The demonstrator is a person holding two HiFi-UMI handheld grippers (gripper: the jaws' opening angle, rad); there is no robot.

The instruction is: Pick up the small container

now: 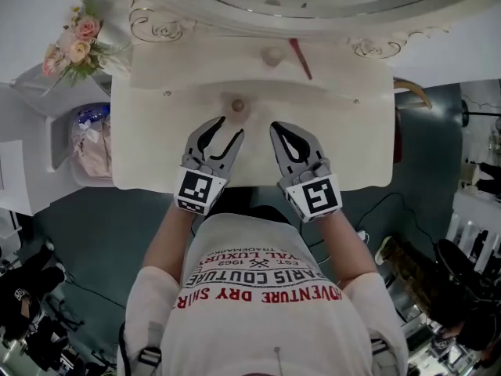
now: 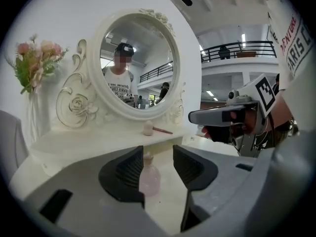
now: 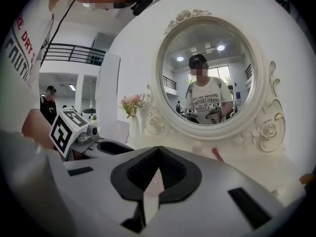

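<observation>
Pick-up not yet made: small container stands free on the dressing table, left gripper lined up on it.

The small container (image 1: 237, 106), a pale pink stoppered bottle, stands upright on the dressing table (image 1: 352, 147) below the mirror shelf, just beyond the tips of the left gripper (image 1: 221, 133). That gripper's jaws are spread and hold nothing. In the left gripper view the bottle shows through the gap, with neither pad on it. Judged outstanding: advance round the bottle, close, lift. The right gripper (image 1: 291, 138) lies beside the left over the table's near edge, jaws pressed together and empty, and appears to have no part in the reach. Both forearms extend forward from the body, with the grippers pointing towards the mirror.
</observation>
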